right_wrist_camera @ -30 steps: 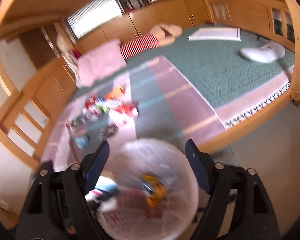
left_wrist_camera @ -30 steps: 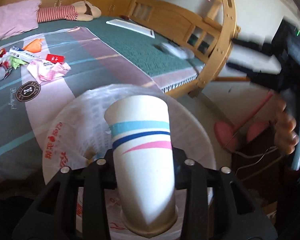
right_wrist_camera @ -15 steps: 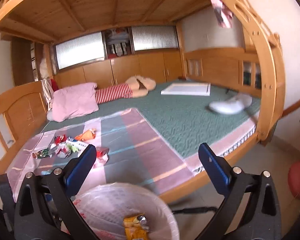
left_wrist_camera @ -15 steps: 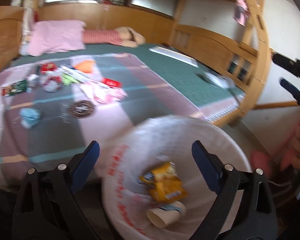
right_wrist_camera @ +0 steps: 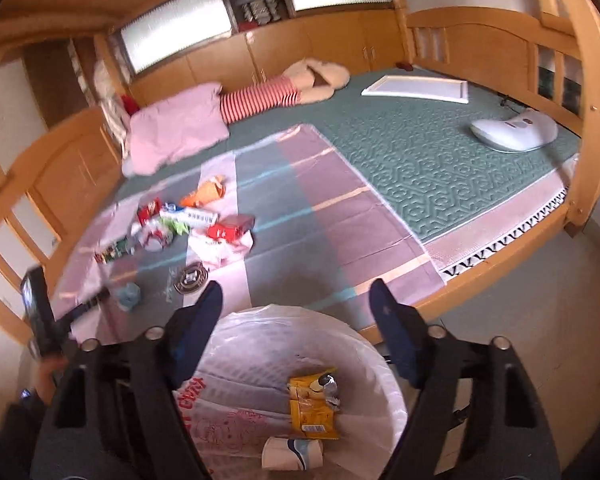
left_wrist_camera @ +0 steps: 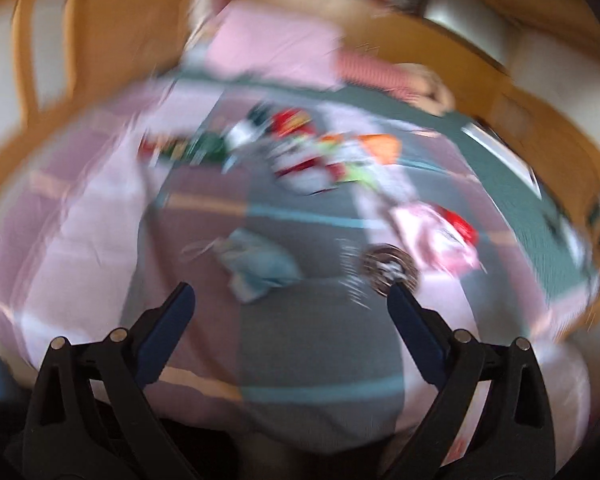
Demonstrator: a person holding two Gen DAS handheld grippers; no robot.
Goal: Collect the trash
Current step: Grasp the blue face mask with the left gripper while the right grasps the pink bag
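Left wrist view: left hand-held gripper [left_wrist_camera: 288, 300] angled down, jaws opening, empty.

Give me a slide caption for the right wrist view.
Empty right gripper, jaws closing, above a plastic-lined white bin holding a yellow snack wrapper and striped paper cup.
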